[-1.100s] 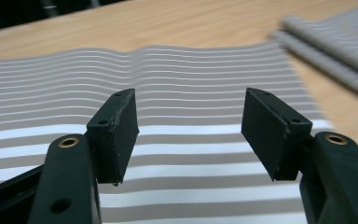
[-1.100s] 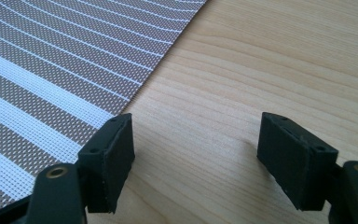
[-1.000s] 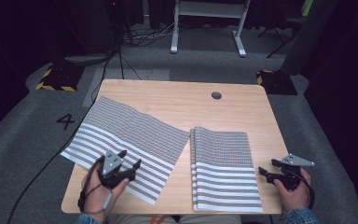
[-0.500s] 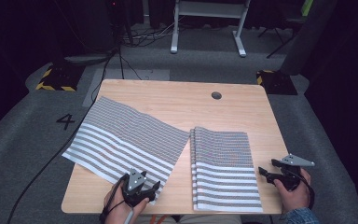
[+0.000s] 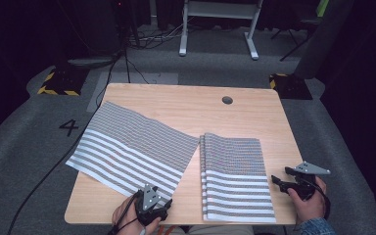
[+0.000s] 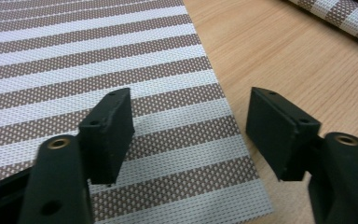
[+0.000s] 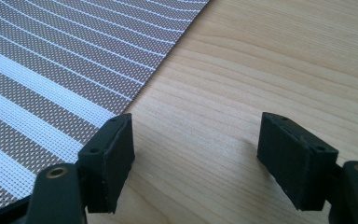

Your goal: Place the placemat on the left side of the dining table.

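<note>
Brown-and-white striped woven placemat (image 5: 132, 149) lies flat, skewed, on the left of the light wooden table (image 5: 176, 105); stack of matching mats (image 5: 235, 176) just right. Left gripper (image 6: 191, 135) gapes wide over its near corner, empty. Right gripper (image 7: 193, 156) wide, empty, over bare wood. Likely unstacked yet.

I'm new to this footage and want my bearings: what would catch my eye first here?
Two brown-and-white striped mats on the wooden table: the flat mat spread on the left side, the folded mat stack to its right. The left gripper hangs open at the flat mat's near corner, while the right gripper sits open over bare wood just right of the stack.
</note>
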Motion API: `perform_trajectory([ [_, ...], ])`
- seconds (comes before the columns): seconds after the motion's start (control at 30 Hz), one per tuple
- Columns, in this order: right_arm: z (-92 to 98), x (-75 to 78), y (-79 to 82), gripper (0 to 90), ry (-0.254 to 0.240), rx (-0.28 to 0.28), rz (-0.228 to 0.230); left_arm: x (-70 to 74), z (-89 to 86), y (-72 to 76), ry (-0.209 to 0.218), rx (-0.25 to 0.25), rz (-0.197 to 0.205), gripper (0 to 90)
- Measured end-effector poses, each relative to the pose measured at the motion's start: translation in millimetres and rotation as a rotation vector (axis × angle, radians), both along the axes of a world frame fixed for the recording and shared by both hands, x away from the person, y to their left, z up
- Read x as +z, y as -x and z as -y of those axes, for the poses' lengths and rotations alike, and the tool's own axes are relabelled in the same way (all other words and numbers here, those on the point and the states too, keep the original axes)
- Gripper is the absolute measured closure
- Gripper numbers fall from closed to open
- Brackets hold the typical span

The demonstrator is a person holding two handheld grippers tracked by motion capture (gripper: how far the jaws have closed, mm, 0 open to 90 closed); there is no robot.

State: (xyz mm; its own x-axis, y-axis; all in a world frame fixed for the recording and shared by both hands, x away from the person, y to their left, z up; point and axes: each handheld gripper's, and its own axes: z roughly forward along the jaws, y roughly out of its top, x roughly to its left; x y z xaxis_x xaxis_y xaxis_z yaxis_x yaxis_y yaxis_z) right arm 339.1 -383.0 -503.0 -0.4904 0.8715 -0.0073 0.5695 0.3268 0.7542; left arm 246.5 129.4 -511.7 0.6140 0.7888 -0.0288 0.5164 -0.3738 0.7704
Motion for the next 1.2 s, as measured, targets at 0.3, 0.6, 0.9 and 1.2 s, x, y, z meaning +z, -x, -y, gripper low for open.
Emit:
perform_trajectory([
  [0.3, 0.0, 0.1, 0.0, 27.2, 0.001, 0.002, 0.0, -0.6, -11.5, -4.2, -0.029, 0.003, 0.058, 73.7],
  [0.6, 0.0, 0.1, -0.1, 27.2, 0.001, 0.002, -0.001, 3.6, -24.2, -12.8, 0.058, -0.065, -0.009, 88.4],
  [0.9, 0.0, 0.1, 0.0, 27.2, 0.002, 0.001, -0.001, 10.1, -31.2, -0.9, 0.103, -0.315, -0.088, 88.6],
  [1.2, 0.1, 0.1, -0.1, 27.2, 0.001, 0.002, -0.001, 12.4, -44.0, 15.6, 0.117, -0.538, -0.234, 88.1],
])
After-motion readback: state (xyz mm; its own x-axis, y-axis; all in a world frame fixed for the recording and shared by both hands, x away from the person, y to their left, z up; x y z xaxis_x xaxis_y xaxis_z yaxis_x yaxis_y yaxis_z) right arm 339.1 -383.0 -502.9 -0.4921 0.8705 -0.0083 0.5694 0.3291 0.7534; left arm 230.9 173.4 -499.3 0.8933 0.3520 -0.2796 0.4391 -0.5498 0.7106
